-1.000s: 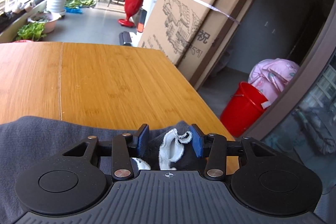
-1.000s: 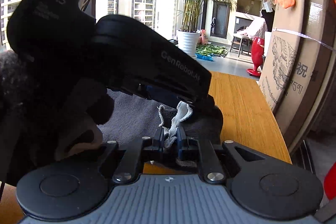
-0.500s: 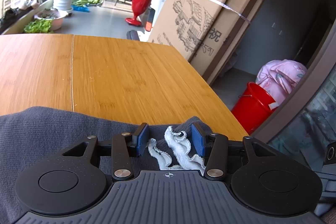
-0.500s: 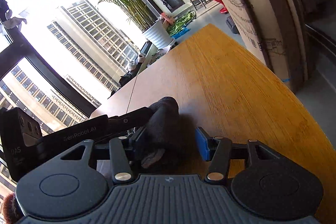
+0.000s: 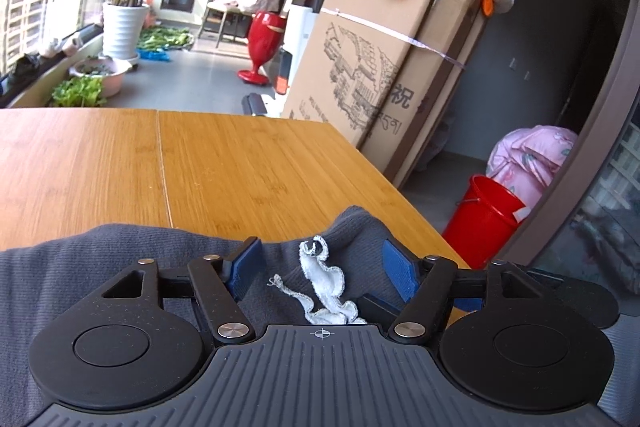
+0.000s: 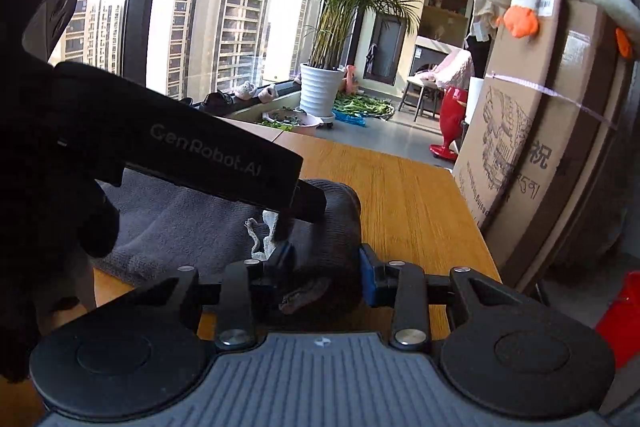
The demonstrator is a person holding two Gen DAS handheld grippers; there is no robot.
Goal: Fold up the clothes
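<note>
A dark grey garment (image 5: 120, 259) lies on the wooden table (image 5: 240, 167) at its near right corner. A white frilled label (image 5: 324, 283) sticks out of its bunched corner. My left gripper (image 5: 324, 263) is open, its blue pads either side of that corner. In the right wrist view the same garment (image 6: 180, 227) lies under the left gripper's black body (image 6: 200, 155). My right gripper (image 6: 326, 263) is open around the garment's rolled dark edge (image 6: 332, 227).
Tall cardboard boxes (image 5: 380, 67) lean just past the table's right edge. A red bucket (image 5: 484, 215) stands on the floor beside them. A potted palm (image 6: 324, 67) and a red stand (image 5: 262, 43) are beyond the far edge.
My left gripper has opened wider around the garment corner. My right gripper, shut on the white label a second ago, has let go and swung back level behind the garment.
</note>
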